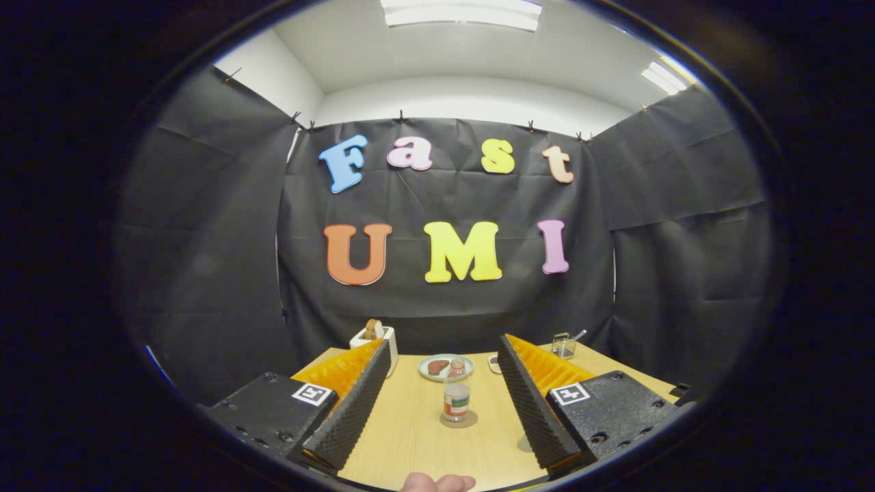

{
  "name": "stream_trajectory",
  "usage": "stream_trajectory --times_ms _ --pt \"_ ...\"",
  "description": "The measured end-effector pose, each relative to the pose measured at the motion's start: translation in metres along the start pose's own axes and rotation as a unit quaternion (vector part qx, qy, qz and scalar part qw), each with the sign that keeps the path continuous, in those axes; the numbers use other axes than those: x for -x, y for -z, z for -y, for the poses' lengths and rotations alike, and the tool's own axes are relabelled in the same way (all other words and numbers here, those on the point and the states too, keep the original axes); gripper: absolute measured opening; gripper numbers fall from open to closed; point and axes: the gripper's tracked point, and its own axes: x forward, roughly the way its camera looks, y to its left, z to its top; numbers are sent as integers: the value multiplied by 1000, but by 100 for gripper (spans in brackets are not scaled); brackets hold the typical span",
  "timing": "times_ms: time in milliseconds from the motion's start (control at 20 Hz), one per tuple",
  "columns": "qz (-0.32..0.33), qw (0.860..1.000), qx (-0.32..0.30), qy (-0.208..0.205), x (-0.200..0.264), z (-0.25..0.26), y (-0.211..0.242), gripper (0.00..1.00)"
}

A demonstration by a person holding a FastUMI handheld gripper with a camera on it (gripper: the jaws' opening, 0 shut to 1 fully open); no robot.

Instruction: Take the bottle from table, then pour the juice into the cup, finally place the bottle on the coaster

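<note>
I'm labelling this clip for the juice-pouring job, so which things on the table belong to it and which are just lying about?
Job things:
bottle, standing on the coaster, between the open fingers of the tool and touched by neither.

Lying about:
plate with food, beyond the bottle
toaster
glass with something sticking out of it
table
hand near the tool

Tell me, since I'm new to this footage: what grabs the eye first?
A small clear bottle with a red-and-green label stands on a round brown coaster on the pale wooden table, between the open gripper jaws. Beyond it sits a pale green plate; a white toaster stands farther back.
</note>
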Motion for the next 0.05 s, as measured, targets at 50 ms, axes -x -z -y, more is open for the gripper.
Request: stream_trajectory --times_ms 50 --pt "-1 1000 0 -5 -1 -3 1 100"
